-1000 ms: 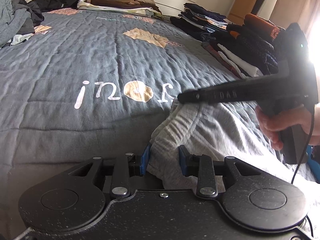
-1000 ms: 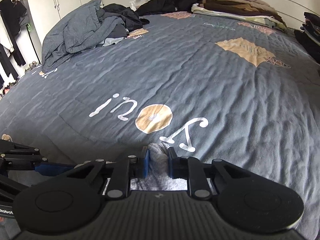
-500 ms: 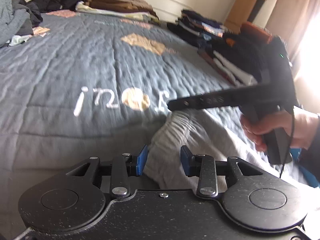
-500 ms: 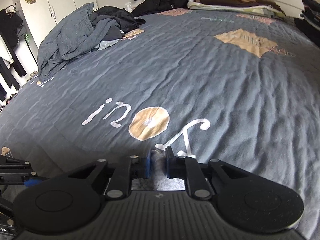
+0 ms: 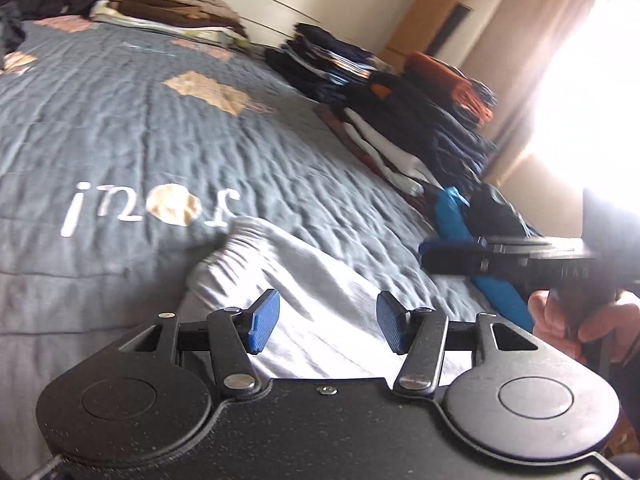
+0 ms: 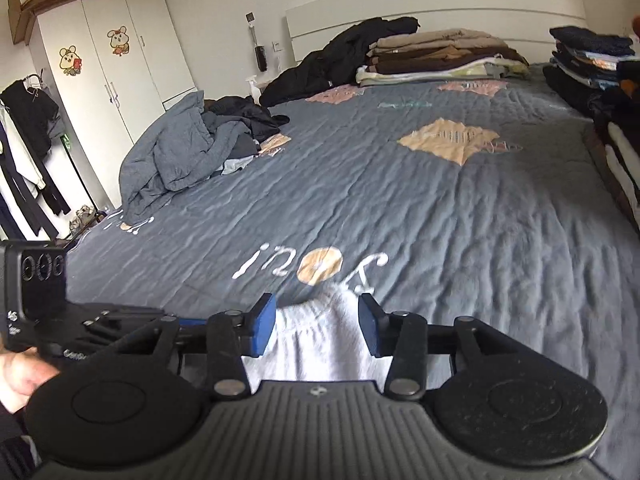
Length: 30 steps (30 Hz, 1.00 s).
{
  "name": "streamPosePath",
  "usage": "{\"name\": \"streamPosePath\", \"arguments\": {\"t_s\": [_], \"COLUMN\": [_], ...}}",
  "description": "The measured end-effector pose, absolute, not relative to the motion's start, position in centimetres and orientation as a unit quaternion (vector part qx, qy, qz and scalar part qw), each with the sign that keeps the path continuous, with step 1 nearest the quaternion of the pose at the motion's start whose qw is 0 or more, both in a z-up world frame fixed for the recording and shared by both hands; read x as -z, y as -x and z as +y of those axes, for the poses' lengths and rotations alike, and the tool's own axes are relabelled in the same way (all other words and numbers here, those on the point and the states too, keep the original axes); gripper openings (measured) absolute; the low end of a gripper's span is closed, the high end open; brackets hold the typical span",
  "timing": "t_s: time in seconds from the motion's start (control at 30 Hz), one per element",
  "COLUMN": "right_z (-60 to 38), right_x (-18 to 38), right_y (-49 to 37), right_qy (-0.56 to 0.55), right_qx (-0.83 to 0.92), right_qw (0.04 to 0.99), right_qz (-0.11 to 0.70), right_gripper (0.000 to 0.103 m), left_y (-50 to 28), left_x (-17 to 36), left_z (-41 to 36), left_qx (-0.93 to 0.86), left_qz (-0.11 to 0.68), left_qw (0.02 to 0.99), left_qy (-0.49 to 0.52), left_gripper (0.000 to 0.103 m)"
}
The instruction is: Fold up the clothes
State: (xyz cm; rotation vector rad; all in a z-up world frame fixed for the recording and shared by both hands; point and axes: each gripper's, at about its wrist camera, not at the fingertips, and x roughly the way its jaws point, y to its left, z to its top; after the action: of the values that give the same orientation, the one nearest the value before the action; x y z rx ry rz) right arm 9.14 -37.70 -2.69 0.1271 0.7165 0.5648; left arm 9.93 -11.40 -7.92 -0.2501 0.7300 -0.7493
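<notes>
Grey garment [image 5: 304,280] below both gaping tongs, unheld.

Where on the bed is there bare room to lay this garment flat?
The middle of the quilt is bare, from the white lettering up to the tan patch. Crowded: the crumpled grey heap on the left, folded stacks by the headboard, more folded stacks along the right edge. The light grey garment lies nearest.

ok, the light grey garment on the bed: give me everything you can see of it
The light grey garment is soft, wrinkled knit-looking fabric with a gathered band at its far end, near the quilt's white lettering. It lies loose on the grey quilt, between the spread fingers of both hand-held grippers, left and right; neither clamps it. Its near part is hidden.
</notes>
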Motion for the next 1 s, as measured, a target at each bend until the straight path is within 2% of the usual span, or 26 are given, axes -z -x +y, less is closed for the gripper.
{"name": "streamPosePath", "arguments": {"t_s": [0.33, 0.47, 0.63, 0.9, 1.0], "right_z": [-40.0, -41.0, -40.7, -39.8, -39.6], "right_x": [11.2, 9.0, 5.9, 5.5, 5.2], "right_y": [-3.9, -1.1, 4.5, 10.3, 12.2], "right_qy": [-0.125, -0.151, -0.09, -0.107, -0.135], "right_qx": [-0.207, -0.179, -0.114, -0.028, -0.006], "right_qw": [0.873, 0.888, 0.919, 0.927, 0.923], "right_qz": [0.424, 0.396, 0.367, 0.359, 0.359], "right_gripper": [0.047, 0.048, 0.05, 0.057, 0.061], "left_y": [-8.7, -7.8, -6.5, -2.1, 0.1], "left_x": [11.0, 9.8, 8.0, 6.9, 5.7], "left_z": [-13.7, -13.9, -14.3, -15.3, -15.0], "left_qx": [0.333, 0.341, 0.352, 0.333, 0.329], "left_qz": [0.386, 0.368, 0.346, 0.355, 0.35], "left_qw": [0.859, 0.863, 0.869, 0.873, 0.877], "left_qy": [0.052, 0.052, 0.048, -0.014, -0.007], "left_gripper": [0.055, 0.055, 0.061, 0.063, 0.073]}}
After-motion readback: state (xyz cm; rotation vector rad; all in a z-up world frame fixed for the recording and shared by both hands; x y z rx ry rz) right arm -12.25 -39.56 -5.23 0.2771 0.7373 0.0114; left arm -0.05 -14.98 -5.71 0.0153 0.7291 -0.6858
